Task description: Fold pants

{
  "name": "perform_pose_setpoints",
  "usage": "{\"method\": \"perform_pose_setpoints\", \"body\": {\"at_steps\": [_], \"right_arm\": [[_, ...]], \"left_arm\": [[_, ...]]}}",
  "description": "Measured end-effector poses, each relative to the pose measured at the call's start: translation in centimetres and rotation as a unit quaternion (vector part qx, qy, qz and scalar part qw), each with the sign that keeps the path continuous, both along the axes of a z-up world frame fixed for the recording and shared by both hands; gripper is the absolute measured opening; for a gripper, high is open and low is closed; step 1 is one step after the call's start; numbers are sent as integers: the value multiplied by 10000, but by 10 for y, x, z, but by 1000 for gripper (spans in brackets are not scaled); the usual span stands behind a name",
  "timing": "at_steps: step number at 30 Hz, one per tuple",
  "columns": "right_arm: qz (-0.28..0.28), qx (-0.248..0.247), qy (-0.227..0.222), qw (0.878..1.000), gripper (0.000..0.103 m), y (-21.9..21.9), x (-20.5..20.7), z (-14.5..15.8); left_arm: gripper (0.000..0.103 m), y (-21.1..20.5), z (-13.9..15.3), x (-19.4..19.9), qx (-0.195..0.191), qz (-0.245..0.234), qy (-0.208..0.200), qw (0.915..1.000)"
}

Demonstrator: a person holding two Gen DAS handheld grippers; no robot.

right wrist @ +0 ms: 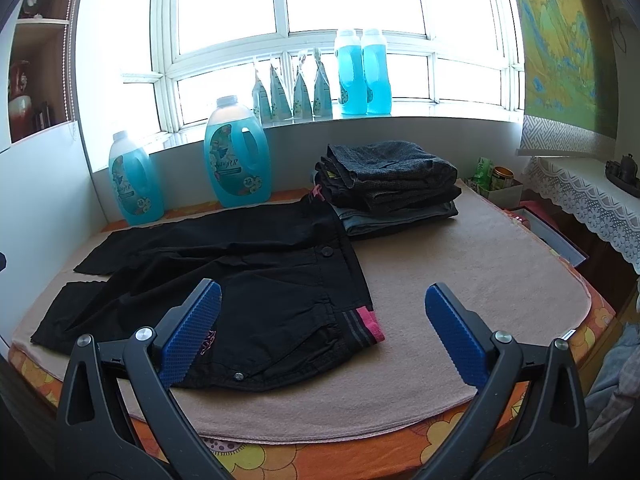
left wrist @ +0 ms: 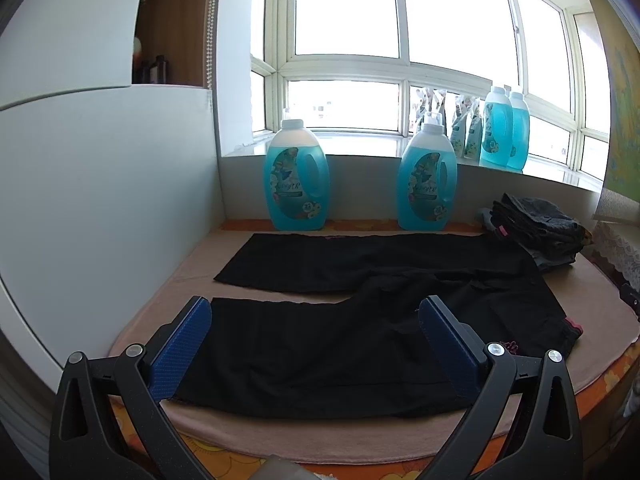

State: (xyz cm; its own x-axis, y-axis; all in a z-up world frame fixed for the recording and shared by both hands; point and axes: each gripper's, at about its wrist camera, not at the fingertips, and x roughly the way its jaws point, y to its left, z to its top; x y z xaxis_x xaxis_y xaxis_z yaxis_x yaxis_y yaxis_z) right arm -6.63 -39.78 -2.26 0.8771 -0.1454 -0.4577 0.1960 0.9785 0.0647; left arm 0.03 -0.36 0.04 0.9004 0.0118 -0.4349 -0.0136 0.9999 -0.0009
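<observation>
Black pants [left wrist: 320, 344] lie spread flat on a beige mat [left wrist: 172, 276], legs pointing left, waistband with a pink stripe [right wrist: 368, 322] at the right. My left gripper [left wrist: 316, 316] is open, hovering over the near leg close to its hem. My right gripper [right wrist: 322, 304] is open above the waistband's near corner; its left finger [right wrist: 192, 332] is over the fabric, its right finger [right wrist: 454, 340] over bare mat [right wrist: 460, 248]. Neither holds anything.
A stack of folded clothes [right wrist: 388, 184] sits at the mat's far right, also in the left wrist view [left wrist: 540, 228]. Two blue detergent bottles [left wrist: 296, 176] [left wrist: 427, 176] stand behind the pants, more on the windowsill [right wrist: 362, 74]. White cabinet [left wrist: 100, 200] on the left.
</observation>
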Motion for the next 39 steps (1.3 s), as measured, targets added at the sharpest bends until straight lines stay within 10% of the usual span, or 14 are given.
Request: {"method": "perform_pose_setpoints", "body": {"at_steps": [39], "right_arm": [[95, 28, -2, 10000, 103, 9, -2, 2]], "left_arm": [[103, -2, 2, 0, -1, -41, 9, 10000]]}}
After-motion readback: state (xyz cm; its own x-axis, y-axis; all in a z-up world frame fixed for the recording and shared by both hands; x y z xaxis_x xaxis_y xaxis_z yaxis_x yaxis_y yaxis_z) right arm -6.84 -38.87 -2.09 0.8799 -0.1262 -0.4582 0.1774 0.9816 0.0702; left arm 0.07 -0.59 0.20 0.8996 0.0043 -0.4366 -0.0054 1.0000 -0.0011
